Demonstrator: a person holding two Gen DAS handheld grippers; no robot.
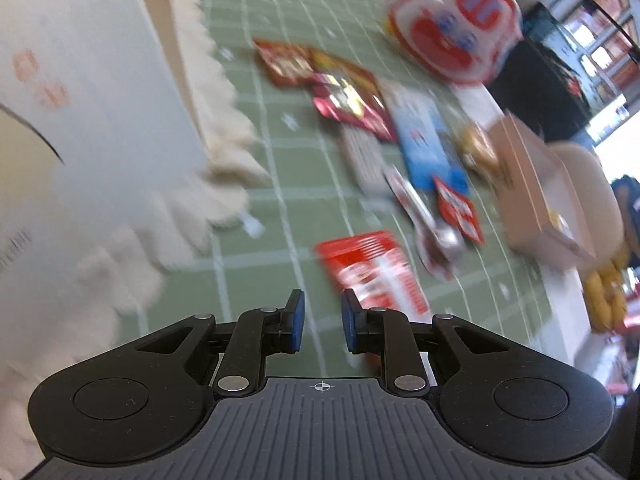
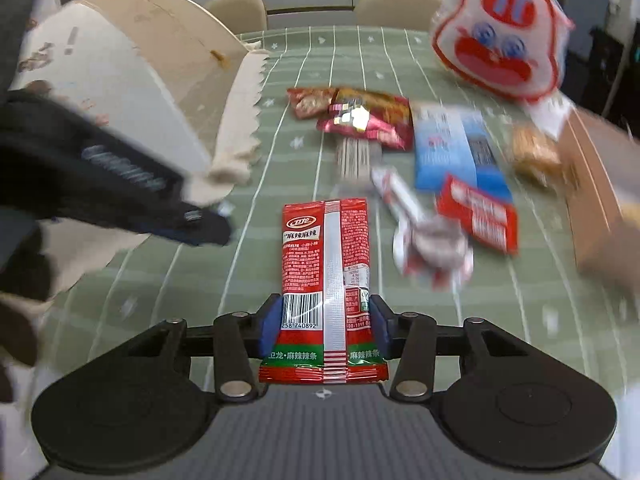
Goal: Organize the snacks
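The right gripper (image 2: 323, 322) has its jaws clamped on a red packet (image 2: 325, 276) above the bench (image 2: 192, 280). The left gripper (image 1: 322, 322) hovers, jaws apart, holding nothing.

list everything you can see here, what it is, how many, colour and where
red spicy-strip packet: 1, red with silver seam, held in the right gripper over the tablecloth
dark red snack packets: about 3, red and brown, heaped mid-table
blue box: 1, blue and white, right of the heap
small red wrapper: 1, red, leaning on the blue box's near end
silver and red wrapper: 1, near the small red wrapper
face-print bag: 1, white and red, far right
cardboard box: 1, brown, right edge
white fringed basket: 1, cream, left
tablecloth: 1, green with white lines
left gripper: black, blue pads, open, empty
right gripper: black, shut on the packet
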